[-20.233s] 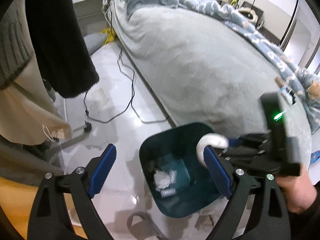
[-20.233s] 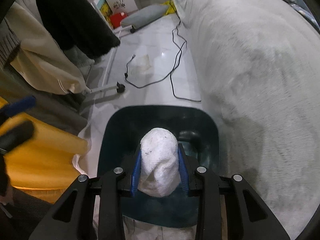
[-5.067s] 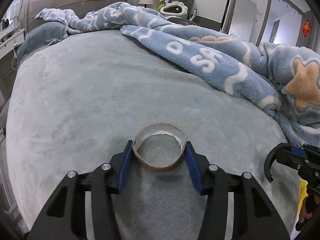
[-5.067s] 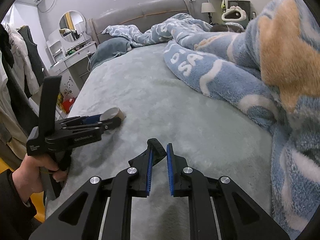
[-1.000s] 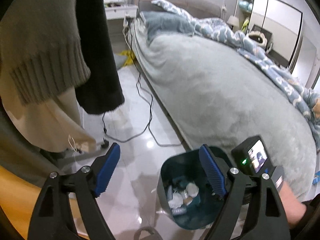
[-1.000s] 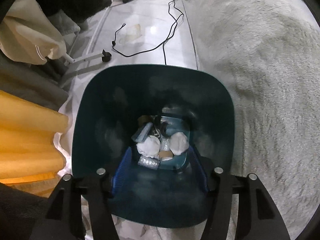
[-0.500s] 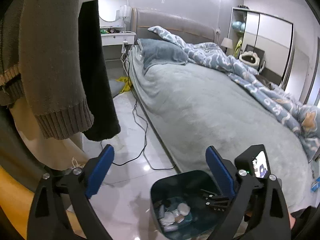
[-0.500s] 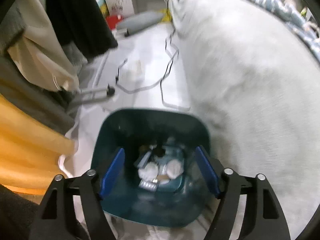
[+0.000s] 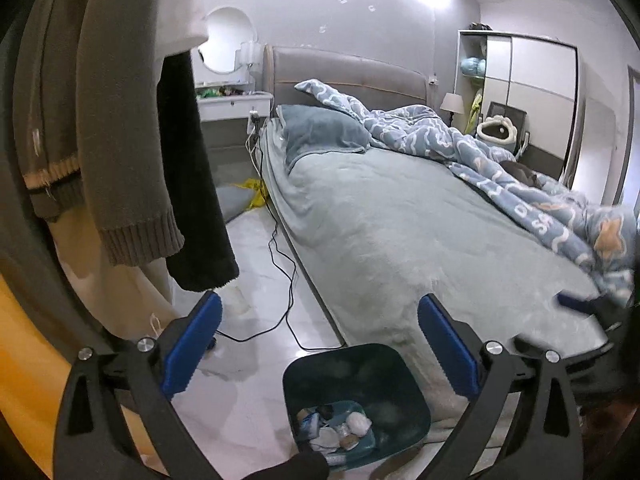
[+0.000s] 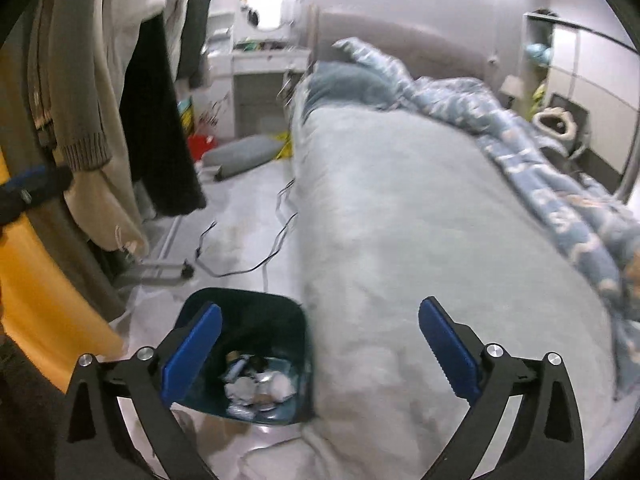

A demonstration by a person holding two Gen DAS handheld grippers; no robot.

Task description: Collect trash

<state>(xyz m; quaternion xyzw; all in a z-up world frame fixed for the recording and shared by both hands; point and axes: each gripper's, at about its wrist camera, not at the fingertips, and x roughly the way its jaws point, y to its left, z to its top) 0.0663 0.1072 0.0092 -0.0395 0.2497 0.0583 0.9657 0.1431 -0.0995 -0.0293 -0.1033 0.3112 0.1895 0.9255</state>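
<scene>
Both cameras had lifted and tilted up from the trash bin (image 9: 356, 392) since a second earlier, so the dark teal bin, which had filled the right wrist view, now sat low in both pictures and the whole bedroom showed. The left gripper (image 9: 318, 344) was spread wide and held nothing. The right gripper (image 10: 320, 344) was likewise wide apart and empty; its picture was blurred, suggesting movement. The bin stood on the pale glossy floor (image 9: 256, 256), just beside the edge of the bed (image 9: 392, 232). Inside it lay the collected trash (image 9: 340, 432): white crumpled wads and small wrappers heaped at the bottom. The grey-green bed cover looked bare of litter, with a blue patterned duvet (image 9: 500, 176) bunched along its far side. Black cables (image 9: 280, 272) trailed over the floor beside the bed, and hanging clothes (image 9: 132, 152) filled the left of the left wrist view. With both grippers empty and raised away from the bin, the last drop seemed finished, and the collecting looked complete or nearly so.
</scene>
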